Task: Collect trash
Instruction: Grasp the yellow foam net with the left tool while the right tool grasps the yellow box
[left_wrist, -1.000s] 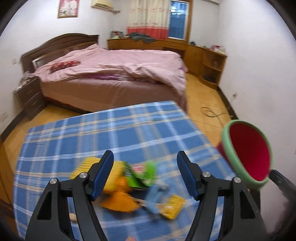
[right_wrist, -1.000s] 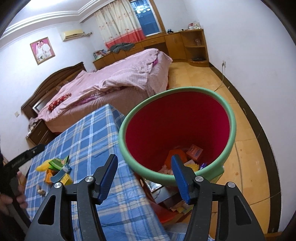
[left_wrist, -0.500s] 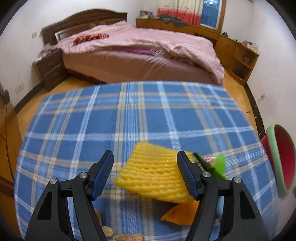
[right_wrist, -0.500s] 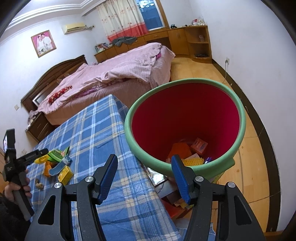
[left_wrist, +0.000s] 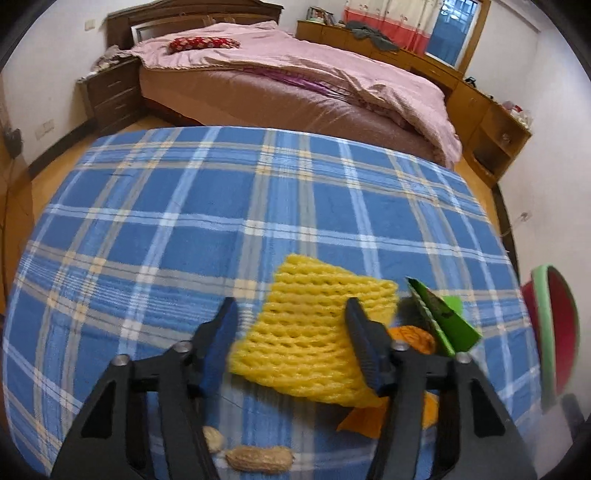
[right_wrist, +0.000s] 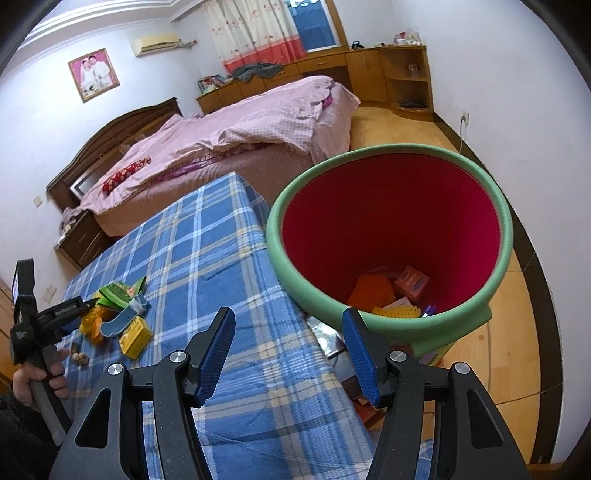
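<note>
Roughly centred between the fingers of the left gripper (left_wrist: 291, 332), one yellow foam net (left_wrist: 314, 332) lies flat on the blue plaid cloth (left_wrist: 184, 206) of the table. Jaws closing around it, left pad a little off its edge, right pad at or over the net's right side; contact unclear. Trash pile counted: one foam net, one green wrapper (left_wrist: 439, 317) tilted up just right of it, one orange scrap (left_wrist: 365, 419) partly under the net, two peanuts (left_wrist: 258, 458) at the near edge, touching or nearly so. Right wrist view adds one small yellow box (right_wrist: 136, 338) and one light-blue curved piece (right_wrist: 122, 321) in the same pile. One bin (right_wrist: 388, 328), green rim, red inside, stands off the table's corner, several bits of trash at its bottom. Left gripper tilted down at the pile, a hand (right_wrist: 37, 376) round its handle at the left edge of the right wrist view. Right gripper (right_wrist: 288, 354) angled down over the table's corner beside the bin, fingers apart, nothing between them. One bed (left_wrist: 295, 81) behind the table.
</note>
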